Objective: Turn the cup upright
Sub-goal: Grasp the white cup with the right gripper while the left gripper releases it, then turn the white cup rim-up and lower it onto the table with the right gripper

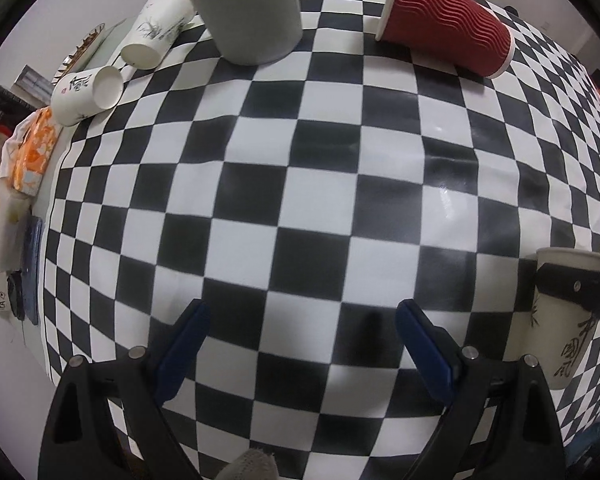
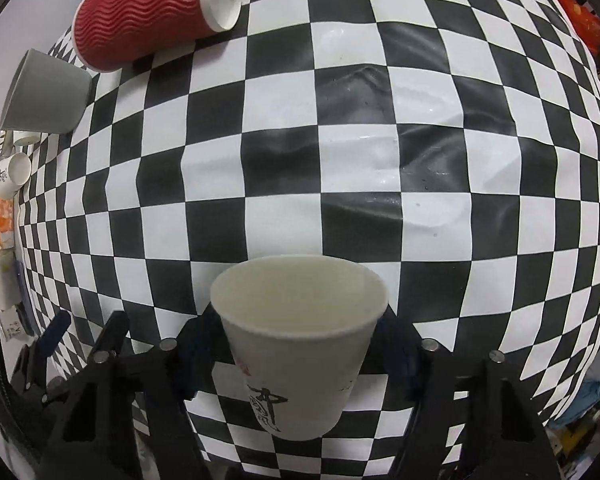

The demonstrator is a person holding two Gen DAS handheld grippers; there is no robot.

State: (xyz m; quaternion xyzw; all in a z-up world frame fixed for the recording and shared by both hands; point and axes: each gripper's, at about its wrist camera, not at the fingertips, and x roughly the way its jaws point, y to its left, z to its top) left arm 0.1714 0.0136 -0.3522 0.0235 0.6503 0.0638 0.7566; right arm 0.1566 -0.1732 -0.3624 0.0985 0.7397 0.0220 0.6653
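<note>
1. Checkered bench cover (image 2: 352,184): glossy, wrinkled vinyl-like sheet.
2. White cup (image 2: 300,344): matt paper, ink print.
3. Red cup (image 2: 140,20): corrugated paper sleeve.
4. Grey cup (image 1: 252,12): smooth, matt.

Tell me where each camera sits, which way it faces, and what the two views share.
Left wrist: on the open left gripper, looking across the checkered table; its blue pads show.
Right wrist: on the right gripper, facing the table over the white cup it clamps.
Shared: that cup, red cup, grey cup.
</note>
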